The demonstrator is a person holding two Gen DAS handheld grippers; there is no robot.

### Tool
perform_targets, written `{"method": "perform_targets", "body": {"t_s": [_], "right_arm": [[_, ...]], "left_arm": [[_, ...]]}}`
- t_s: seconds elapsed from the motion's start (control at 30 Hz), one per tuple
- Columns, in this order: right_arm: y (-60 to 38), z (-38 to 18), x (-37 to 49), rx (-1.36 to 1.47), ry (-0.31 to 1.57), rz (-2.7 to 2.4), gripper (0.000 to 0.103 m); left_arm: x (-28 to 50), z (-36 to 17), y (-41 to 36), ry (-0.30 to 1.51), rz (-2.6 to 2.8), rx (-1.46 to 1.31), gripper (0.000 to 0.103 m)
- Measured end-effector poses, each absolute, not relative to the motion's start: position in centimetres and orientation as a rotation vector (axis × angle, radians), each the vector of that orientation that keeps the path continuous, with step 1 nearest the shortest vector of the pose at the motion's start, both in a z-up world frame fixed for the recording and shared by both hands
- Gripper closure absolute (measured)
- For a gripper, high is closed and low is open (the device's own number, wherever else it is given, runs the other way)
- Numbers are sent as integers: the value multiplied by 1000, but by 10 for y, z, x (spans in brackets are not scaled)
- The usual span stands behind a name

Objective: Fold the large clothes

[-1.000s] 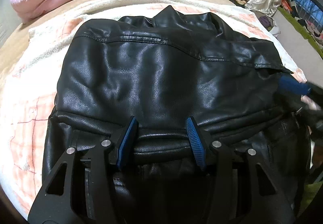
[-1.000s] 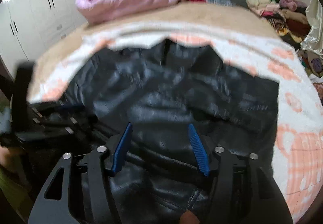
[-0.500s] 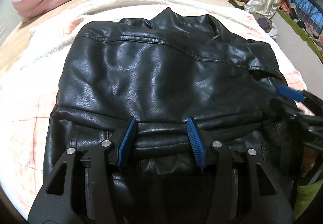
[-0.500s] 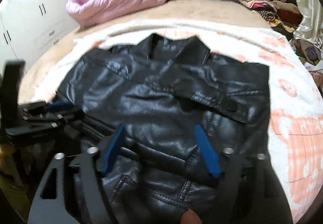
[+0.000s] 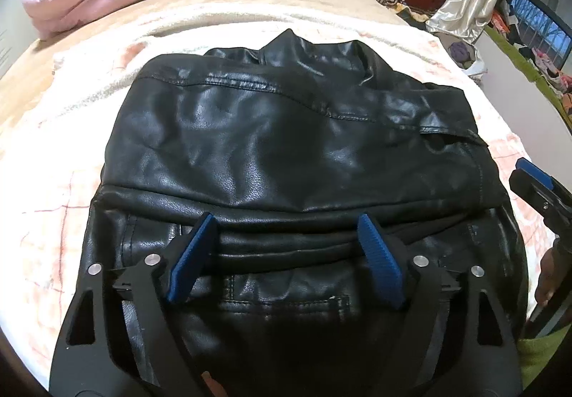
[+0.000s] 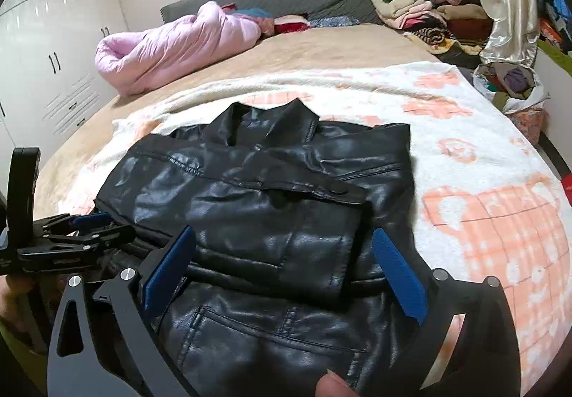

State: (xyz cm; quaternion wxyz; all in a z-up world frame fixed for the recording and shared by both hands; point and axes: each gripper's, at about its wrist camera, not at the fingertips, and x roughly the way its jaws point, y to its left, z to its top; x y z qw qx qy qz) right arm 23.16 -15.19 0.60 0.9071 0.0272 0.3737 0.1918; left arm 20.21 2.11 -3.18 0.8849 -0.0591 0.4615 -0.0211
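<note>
A black leather jacket [image 5: 286,147] lies folded on a white and orange blanket [image 5: 71,132], collar at the far end. My left gripper [image 5: 286,222] hovers over its near folded edge. Its jaws are opening, and a ridge of leather lies between the blue pads without being pinched. My right gripper [image 6: 284,232] stands over the jacket's [image 6: 271,204] near right part, where a sleeve is folded across. Its jaws are opening wide and grip nothing. The left gripper [image 6: 82,229] shows at the jacket's left edge in the right wrist view. A finger [image 5: 536,179] of the right gripper shows at the right edge in the left wrist view.
The blanket [image 6: 482,182] covers a tan bed. A pink quilt [image 6: 171,46] lies bundled at the far left. Stacked clothes [image 6: 422,7] and a pale curtain [image 6: 507,4] stand at the far right, with a bag of clothes [image 6: 511,86] below. White wardrobes [image 6: 53,39] line the left wall.
Both grippers' jaws have spread apart, and the left one has let go of the jacket's folded edge. The right gripper has drawn back and tilted up from the jacket.
</note>
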Motion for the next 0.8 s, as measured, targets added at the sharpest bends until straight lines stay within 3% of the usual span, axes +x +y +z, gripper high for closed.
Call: {"method": "perform_targets", "body": {"t_s": [0.17,0.8], "right_arm": [[-154,9,229,60,762,391,4],[-144,27,215,41,709,437,4]], "left_arm": [[198,-23,21,941,-36,-129,9],[180,3,15,891,-45,-116,9]]}}
